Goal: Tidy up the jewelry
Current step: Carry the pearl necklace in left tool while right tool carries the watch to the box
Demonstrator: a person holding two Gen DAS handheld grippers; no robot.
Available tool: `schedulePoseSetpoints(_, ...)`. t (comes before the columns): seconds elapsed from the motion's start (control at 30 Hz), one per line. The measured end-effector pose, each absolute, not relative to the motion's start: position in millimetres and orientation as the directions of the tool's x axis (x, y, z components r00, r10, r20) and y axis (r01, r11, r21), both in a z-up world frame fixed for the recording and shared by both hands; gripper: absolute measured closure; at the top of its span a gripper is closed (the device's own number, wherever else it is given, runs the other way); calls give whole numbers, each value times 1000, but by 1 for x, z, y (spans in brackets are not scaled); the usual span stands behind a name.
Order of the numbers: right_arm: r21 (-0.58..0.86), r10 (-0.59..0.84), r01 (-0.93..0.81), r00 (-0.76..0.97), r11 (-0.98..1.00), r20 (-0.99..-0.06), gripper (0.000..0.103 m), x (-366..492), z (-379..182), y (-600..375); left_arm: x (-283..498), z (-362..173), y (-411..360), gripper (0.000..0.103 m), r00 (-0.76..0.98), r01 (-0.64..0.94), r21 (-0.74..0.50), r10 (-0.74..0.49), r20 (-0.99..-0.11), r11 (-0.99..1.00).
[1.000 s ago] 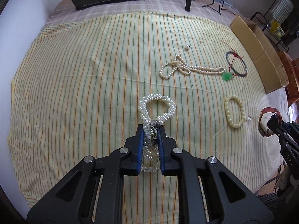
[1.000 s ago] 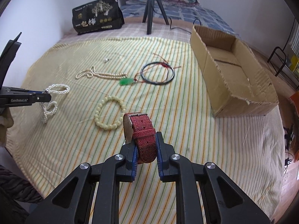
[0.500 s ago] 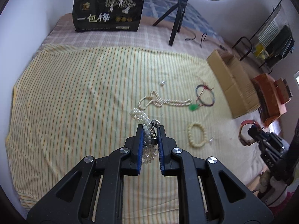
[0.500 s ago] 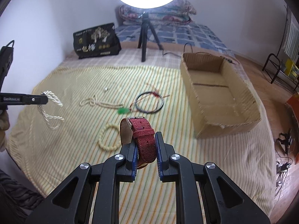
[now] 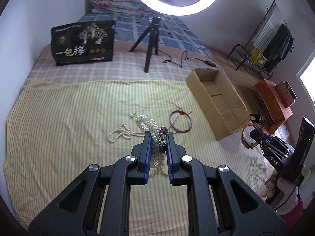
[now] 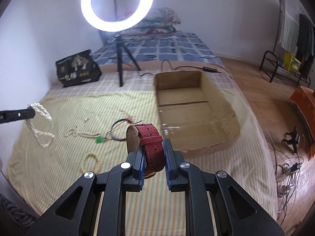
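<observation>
My left jaws (image 5: pixel 159 135) pinch a multi-strand pearl bracelet (image 5: pixel 150 126) at its clasp, clear of the bed; loops of it hang below and rise ahead of the tips. My right jaws (image 6: pixel 153 147) are pressed on the red woven strap of a watch (image 6: pixel 146 137), its case standing just left of the strap.

Ahead and right of my right jaws lies the open cardboard box (image 6: pixel 196 106). Its floor shows bare cardboard and a taped seam; I see no jewelry inside it. From my left jaws the same box sits well to the right and ahead.

On the striped sheet (image 5: pixel 69 118), beyond my left jaws: a pearl necklace (image 5: pixel 122 132) just left, a cord bracelet (image 5: pixel 180 121) just right, and a small earring (image 5: pixel 132 114) further ahead. Left of my right jaws lie a green pendant (image 6: pixel 99 140) and a cream bead bracelet (image 6: pixel 89 162).
</observation>
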State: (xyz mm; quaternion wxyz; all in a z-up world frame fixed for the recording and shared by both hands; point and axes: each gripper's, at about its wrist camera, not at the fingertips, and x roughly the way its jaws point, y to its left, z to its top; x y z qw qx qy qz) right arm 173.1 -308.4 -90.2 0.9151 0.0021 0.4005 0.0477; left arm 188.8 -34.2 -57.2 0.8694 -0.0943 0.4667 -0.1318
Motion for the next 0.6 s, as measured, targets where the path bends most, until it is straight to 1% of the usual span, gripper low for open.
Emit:
schedulePoseSetpoints(0.37,49,31,7,691,999,-722,88,196,-85,-357,210,-46,-115,91,513,251,-328,-413,-753,911)
schedulePoseSetpoints(0.6,34,2,32,693,999,-721,88,220,-89,-375,223,-43,-170,91,500,308,-345,-459,-734,887)
